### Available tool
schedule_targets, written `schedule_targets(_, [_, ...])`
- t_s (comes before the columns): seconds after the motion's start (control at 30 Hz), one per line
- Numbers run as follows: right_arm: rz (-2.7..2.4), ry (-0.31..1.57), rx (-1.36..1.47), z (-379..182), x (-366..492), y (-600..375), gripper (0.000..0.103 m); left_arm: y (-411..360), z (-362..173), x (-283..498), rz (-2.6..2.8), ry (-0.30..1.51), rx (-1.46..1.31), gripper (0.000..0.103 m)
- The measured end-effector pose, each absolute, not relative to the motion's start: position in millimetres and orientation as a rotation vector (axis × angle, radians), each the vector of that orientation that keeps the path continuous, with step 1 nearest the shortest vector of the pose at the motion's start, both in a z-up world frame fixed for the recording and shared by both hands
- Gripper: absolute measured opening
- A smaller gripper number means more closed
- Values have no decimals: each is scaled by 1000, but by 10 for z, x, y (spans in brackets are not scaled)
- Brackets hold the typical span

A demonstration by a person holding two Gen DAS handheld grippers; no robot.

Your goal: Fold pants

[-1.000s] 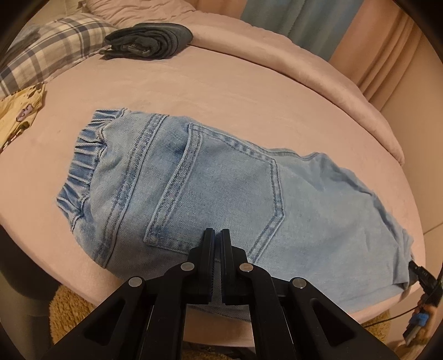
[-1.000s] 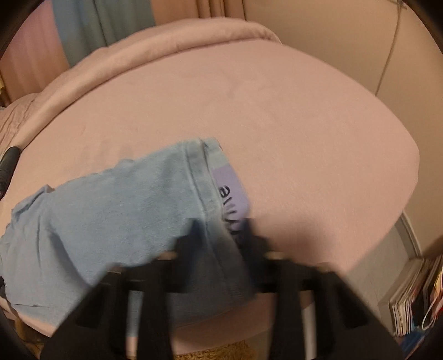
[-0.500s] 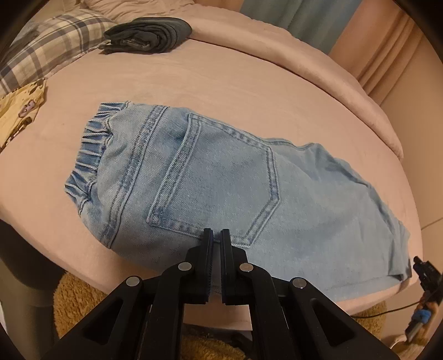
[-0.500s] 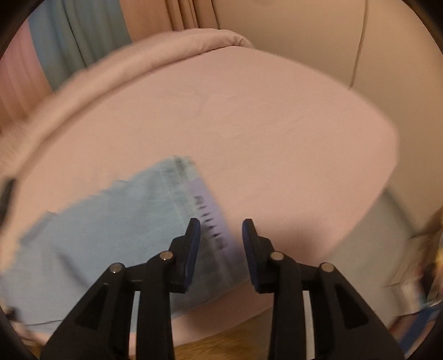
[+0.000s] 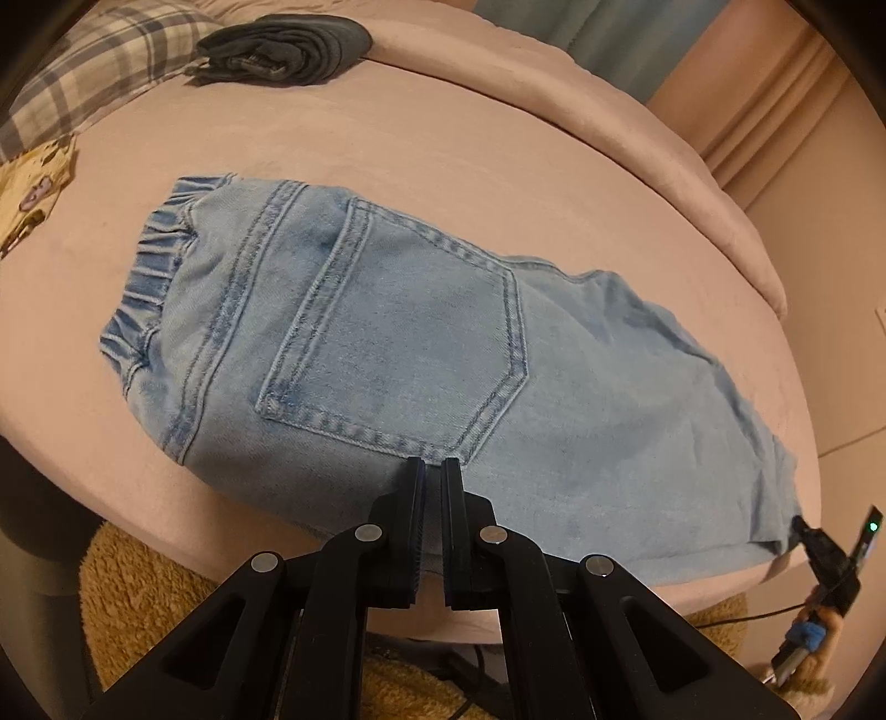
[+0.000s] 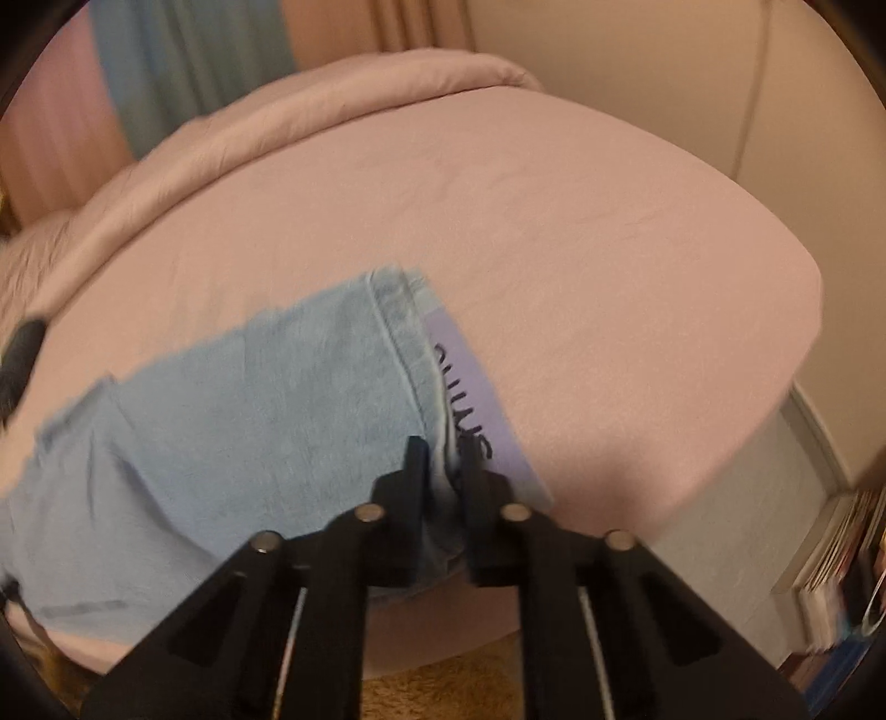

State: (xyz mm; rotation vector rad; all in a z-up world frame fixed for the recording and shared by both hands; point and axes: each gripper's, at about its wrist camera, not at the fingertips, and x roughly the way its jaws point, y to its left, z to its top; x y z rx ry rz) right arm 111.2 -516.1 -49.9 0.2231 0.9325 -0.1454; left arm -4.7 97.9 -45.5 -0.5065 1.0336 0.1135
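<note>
Light blue denim pants [image 5: 398, 354] lie flat on the pink bed [image 5: 443, 138], back pocket up, elastic waistband to the left. My left gripper [image 5: 433, 471] is shut, its tips over the pants' near edge below the pocket; whether cloth sits between them I cannot tell. In the right wrist view the leg end [image 6: 249, 421] lies near the bed's front edge, with a lilac label [image 6: 470, 399] at the hem. My right gripper [image 6: 443, 459] is shut on the hem there. The right gripper also shows in the left wrist view [image 5: 830, 559].
A folded dark garment [image 5: 282, 50] and a plaid pillow [image 5: 94, 66] lie at the bed's far left, a yellow printed cloth [image 5: 33, 188] at the left edge. A rolled pink duvet [image 6: 310, 127] runs along the back. A tan rug [image 5: 144, 598] lies below. Books [image 6: 836, 576] stand right.
My right gripper was open half a second ago and has closed on the pants' hem. My left gripper has drawn back slightly toward the near edge, staying shut.
</note>
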Motion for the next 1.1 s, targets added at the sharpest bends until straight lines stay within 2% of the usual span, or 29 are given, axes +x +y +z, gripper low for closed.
schedule_targets(0.1, [-188,795,269,-154,1016,-5252,8,1017,-413,-85,118,1030,-503,0])
schedule_targets(0.2, [-197,744,272,-3,954,-5309,8,1061,-377,-136,131,1016,-505,1])
schedule_targets(0.3, [-233,810,262,-212,1070,-5350,8,1146,-394,-196,150,1009,-525,26])
schedule_targets(0.4, [-277,917,220,-612,1175,-5337,11,1270,-381,-268,154,996,-566,30])
schedule_targets(0.5, [-295,891,193,-635,1159,-5335,11,1424,-304,-343,225,969,-556,31])
schedule_targets(0.63, [-297,905,192,-629,1126,-5337,13,1647,-295,-389,269,903,-579,48])
schedule_targets(0.87, [-298,905,178,-612,1166,-5324,15,1809,-558,-253,262,888,-674,45])
schedule_targets(0.9, [-298,907,177,-601,1165,-5319,15,1802,-563,-255,273,874,-654,33])
schedule_targets(0.93, [-299,908,173,-598,1189,-5306,15,1788,-563,-261,284,860,-638,14])
schedule_targets(1.1, [-306,911,159,-586,1186,-5275,14,1756,-460,-349,283,823,-612,12])
